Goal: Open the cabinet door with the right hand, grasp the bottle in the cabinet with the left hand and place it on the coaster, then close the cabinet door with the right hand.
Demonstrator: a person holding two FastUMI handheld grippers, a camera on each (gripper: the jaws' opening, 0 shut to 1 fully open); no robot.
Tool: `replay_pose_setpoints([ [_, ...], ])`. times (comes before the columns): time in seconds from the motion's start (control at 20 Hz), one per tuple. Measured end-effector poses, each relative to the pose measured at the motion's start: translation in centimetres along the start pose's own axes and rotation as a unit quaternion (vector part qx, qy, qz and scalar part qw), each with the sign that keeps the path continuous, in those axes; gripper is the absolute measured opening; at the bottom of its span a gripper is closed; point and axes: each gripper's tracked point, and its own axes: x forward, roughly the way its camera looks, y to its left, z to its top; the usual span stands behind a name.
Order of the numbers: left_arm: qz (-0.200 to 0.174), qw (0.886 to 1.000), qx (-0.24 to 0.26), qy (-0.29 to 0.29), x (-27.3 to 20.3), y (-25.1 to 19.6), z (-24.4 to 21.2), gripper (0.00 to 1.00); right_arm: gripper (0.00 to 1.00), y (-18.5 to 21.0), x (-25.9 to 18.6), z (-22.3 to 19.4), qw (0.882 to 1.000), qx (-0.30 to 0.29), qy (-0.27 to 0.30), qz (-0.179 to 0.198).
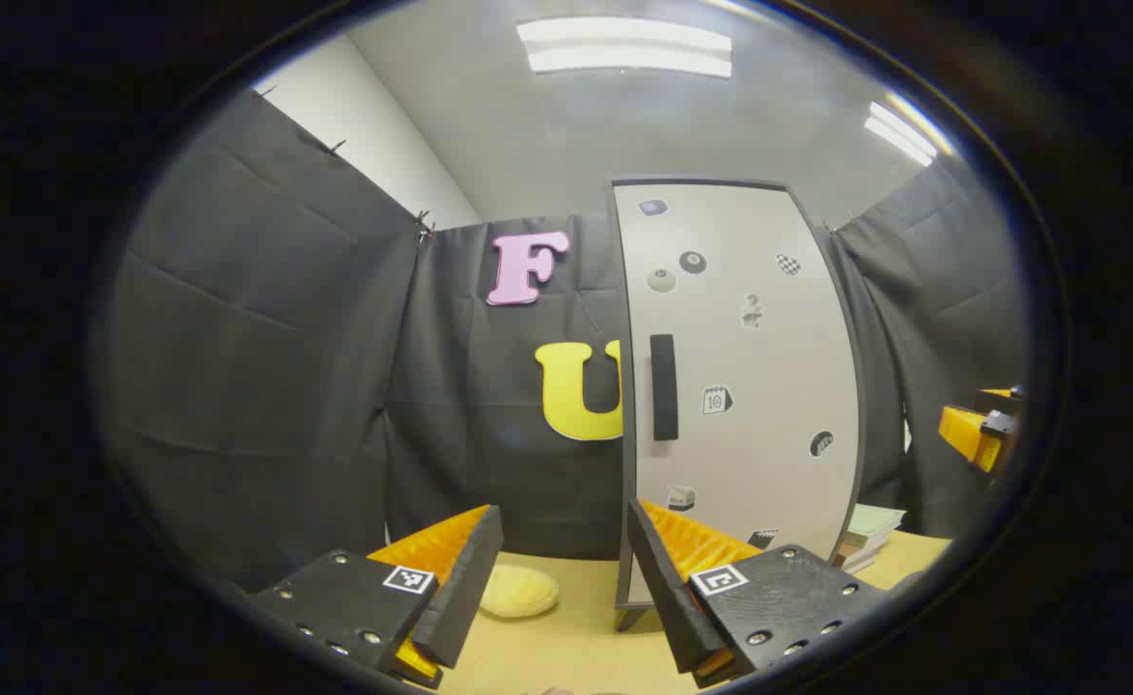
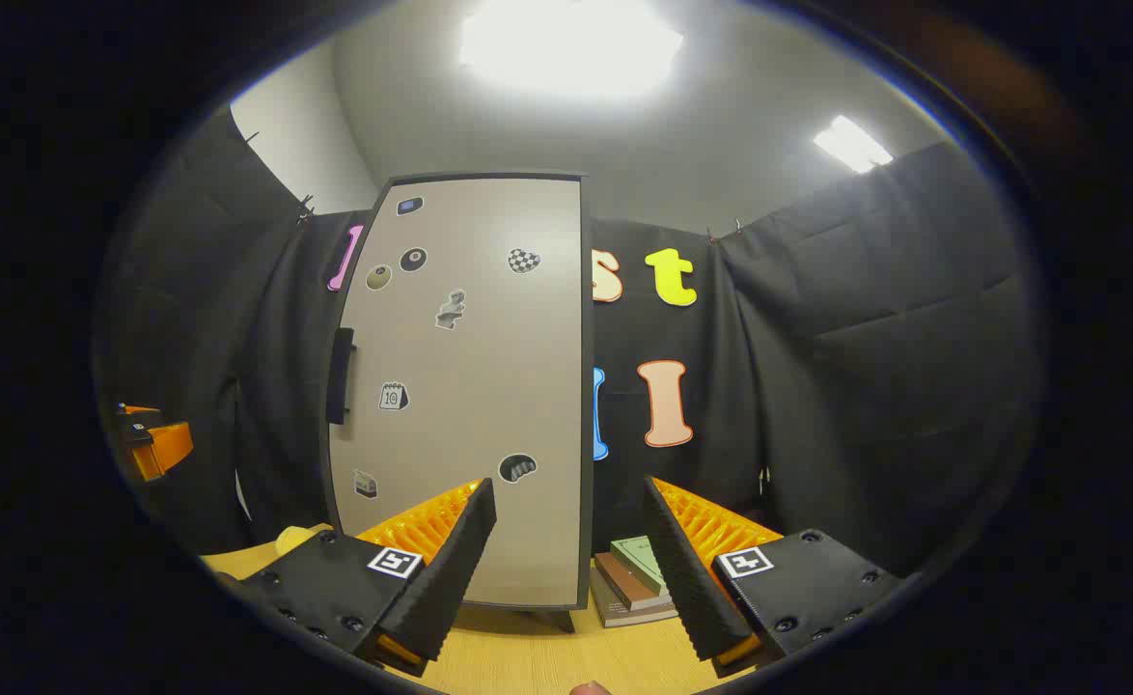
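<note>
Two hand-held grippers are up in front of you, both with fingers spread apart and nothing between them. In the left gripper view, your left hand-held gripper [image 1: 562,579] sits at the bottom centre of the frame, aimed at the cabinet [image 1: 740,386], which stands upright on the desk [image 1: 566,647] right of centre. Its door [image 1: 769,434] is closed, dotted with small stickers, and the dark vertical handle [image 1: 664,387] runs along the door's left edge, about mid-height. A pale yellow round coaster [image 1: 518,591] lies on the desk at the lower centre, just left of the cabinet's foot. Your right hand-held gripper [image 1: 981,430] shows at the far right edge of that frame.

In the right gripper view, your right hand-held gripper [image 2: 566,579] sits at the bottom centre, with the cabinet door left of centre. A small stack of books [image 2: 634,579] lies on the desk by the cabinet's lower right corner. With the door shut, you cannot see the bottle inside.
</note>
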Motion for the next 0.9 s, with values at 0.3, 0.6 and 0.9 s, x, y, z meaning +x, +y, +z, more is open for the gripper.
replay_pose_setpoints([
  [0.3,0.001,1.000,0.001,0.006,0.1,0.4,-0.7,0.81,0.95,0.1,0.0,-0.6,1.000,0.009,0.008,-0.006],
  [0.6,0.002,1.000,0.008,-0.003,-0.3,1.0,-0.3,0.81,0.93,0.3,0.0,-0.7,1.000,0.009,0.010,-0.004],
  [0.9,0.003,1.000,0.008,-0.006,0.0,1.3,-0.2,0.78,0.93,0.6,0.8,-0.6,1.000,0.012,0.015,0.000],
])
